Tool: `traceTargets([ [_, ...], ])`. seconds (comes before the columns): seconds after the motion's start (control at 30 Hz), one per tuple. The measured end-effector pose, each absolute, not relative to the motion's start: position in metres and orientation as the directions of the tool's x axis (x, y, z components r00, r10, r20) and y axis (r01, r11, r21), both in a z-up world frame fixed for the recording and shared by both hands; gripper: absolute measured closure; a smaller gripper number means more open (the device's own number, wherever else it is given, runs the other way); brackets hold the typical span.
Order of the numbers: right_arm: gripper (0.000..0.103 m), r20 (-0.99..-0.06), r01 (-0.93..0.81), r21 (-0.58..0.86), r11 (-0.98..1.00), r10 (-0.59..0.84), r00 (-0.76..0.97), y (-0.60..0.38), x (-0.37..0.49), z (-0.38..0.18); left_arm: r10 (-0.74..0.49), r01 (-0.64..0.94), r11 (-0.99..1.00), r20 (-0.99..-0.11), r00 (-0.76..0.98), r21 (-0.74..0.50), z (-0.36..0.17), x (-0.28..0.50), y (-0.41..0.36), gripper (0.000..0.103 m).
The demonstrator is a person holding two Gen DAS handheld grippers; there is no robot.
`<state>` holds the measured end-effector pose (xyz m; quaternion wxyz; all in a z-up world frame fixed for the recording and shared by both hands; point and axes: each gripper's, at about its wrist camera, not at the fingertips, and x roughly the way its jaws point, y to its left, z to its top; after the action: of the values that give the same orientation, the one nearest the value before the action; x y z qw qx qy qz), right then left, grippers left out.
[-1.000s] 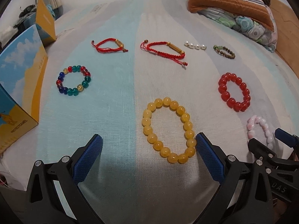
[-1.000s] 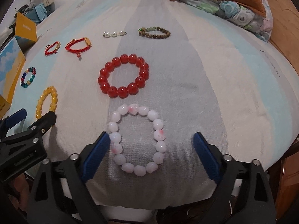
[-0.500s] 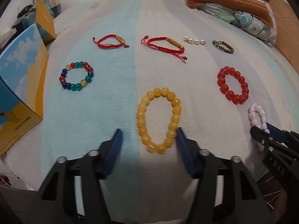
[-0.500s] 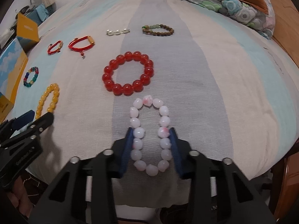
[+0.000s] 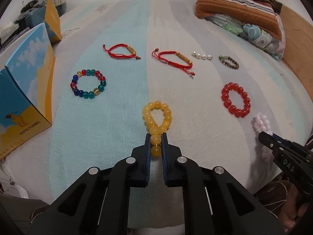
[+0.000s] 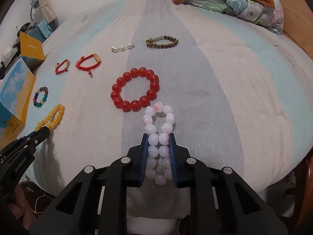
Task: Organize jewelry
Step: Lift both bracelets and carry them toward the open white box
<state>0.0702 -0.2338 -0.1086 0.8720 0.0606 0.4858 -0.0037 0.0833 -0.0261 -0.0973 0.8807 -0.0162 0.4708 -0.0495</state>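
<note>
Bracelets lie spread over a striped bed (image 5: 121,156) as two claws close in. The left claw (image 5: 156,137), its jaws just closed, pinches the yellow bracelet (image 5: 157,115) into a teardrop near the bed's front edge. The right claw (image 6: 158,137), jaws narrowing, presses on both sides of the pink bracelet (image 6: 158,129), squeezed into a long loop just in front of the red bracelet (image 6: 135,89). Farther back sit a multicolour bracelet (image 5: 88,86), two red cord bracelets (image 5: 174,59), a short pearl string (image 5: 202,55) and what looks like a brown bead bracelet (image 5: 228,62). A blue-and-yellow box (image 5: 23,90) stands at left.
</note>
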Motion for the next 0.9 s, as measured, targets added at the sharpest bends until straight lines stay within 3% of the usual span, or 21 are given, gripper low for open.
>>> traceTargets([
  [0.9, 0.084, -0.807, 0.068, 0.125, 0.990, 0.061, 0.588, -0.229, 0.060, -0.068, -0.115, 0.079, 0.993, -0.792, 0.600, -0.084, -0.053, 0.073, -0.013, 0.094],
])
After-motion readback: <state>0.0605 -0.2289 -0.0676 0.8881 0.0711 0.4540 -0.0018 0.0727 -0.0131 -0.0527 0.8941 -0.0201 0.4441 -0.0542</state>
